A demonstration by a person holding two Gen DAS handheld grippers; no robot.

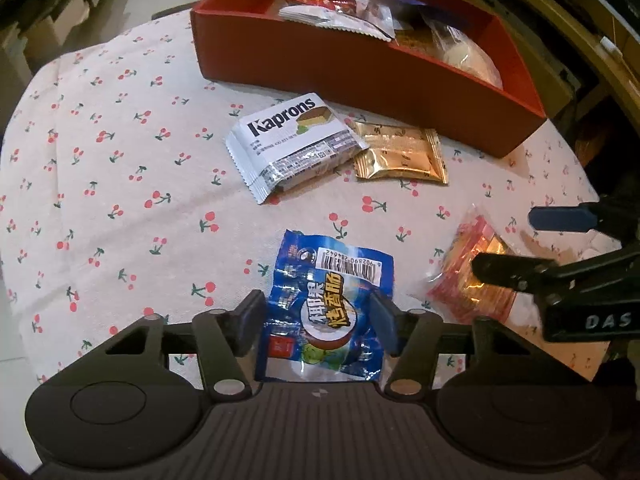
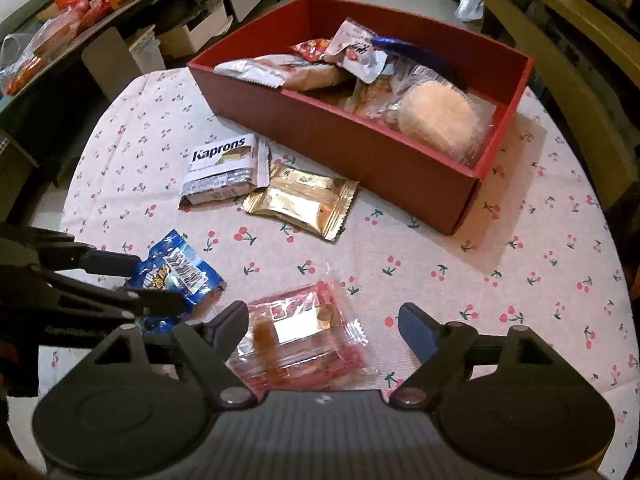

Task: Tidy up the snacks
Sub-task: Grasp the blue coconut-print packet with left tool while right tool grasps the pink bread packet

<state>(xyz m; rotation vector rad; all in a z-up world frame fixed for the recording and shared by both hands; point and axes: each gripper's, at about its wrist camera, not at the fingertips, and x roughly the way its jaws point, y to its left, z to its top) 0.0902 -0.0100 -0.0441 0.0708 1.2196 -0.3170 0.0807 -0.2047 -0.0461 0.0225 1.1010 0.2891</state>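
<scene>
Jaws down — left gripper (image 1: 318, 322) clamps blue packet (image 1: 326, 304).

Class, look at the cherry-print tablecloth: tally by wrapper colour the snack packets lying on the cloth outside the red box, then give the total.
White and silver (Kaprons cake packet): 1
Gold (gold foil packet): 1
Blue (blue snack packet): 1
Clear with red print (clear red packet): 1
Total: 4
</scene>
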